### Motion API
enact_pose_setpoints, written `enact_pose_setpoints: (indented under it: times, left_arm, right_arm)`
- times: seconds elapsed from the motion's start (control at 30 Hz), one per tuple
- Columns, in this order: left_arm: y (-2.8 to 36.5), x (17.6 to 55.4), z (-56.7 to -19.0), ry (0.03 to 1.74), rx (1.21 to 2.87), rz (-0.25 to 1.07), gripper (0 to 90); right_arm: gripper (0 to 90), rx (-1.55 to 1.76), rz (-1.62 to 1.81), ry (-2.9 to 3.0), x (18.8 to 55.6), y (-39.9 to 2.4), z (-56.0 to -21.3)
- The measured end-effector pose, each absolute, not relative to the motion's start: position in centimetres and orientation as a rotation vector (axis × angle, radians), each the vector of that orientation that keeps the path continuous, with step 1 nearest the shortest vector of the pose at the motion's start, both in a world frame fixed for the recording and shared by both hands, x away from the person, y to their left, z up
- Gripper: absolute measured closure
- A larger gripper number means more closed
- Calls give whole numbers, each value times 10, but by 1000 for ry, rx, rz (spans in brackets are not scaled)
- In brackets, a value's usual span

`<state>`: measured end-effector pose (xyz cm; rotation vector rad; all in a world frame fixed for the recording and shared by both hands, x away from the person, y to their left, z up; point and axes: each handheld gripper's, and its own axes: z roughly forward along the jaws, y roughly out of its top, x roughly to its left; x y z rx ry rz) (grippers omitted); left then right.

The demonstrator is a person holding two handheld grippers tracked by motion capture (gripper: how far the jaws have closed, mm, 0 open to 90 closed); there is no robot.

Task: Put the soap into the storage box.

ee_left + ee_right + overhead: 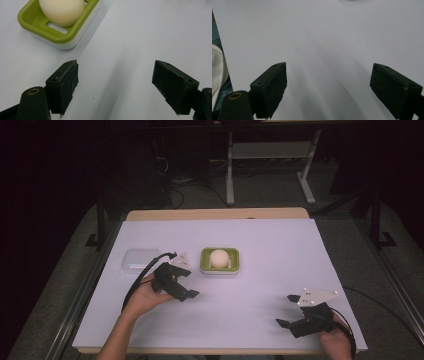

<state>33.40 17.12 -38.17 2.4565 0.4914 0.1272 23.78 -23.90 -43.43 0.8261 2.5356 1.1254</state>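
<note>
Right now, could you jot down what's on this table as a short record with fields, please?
Surface: white table sheet
Green soap dish: mid-table, white base
Soap: pale, round, lying in the dish
Clear lidded box: left of the dish, apart from it
Left hand-held gripper: jaws open, holds nothing, near the dish, not touching it
Right hand-held gripper: jaws open, holds nothing, over bare sheet near the front right

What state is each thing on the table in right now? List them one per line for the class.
Left tongs: open, holding nothing, beside the dish.
Right tongs: open, holding nothing, above bare table.
Green soap dish: upright, lidless, holds the soap.
Cream soap: resting in the dish, untouched.
Clear lid: lying flat left of the dish.
</note>
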Motion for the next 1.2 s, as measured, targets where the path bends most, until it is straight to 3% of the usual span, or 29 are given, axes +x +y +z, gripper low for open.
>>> enact_pose_setpoints:
  times: [1.2]
  left_arm:
    - [233,255,-416,558,2373,124,210]
  right_arm:
    - [133,823,1097,2543,235,-240,-437]
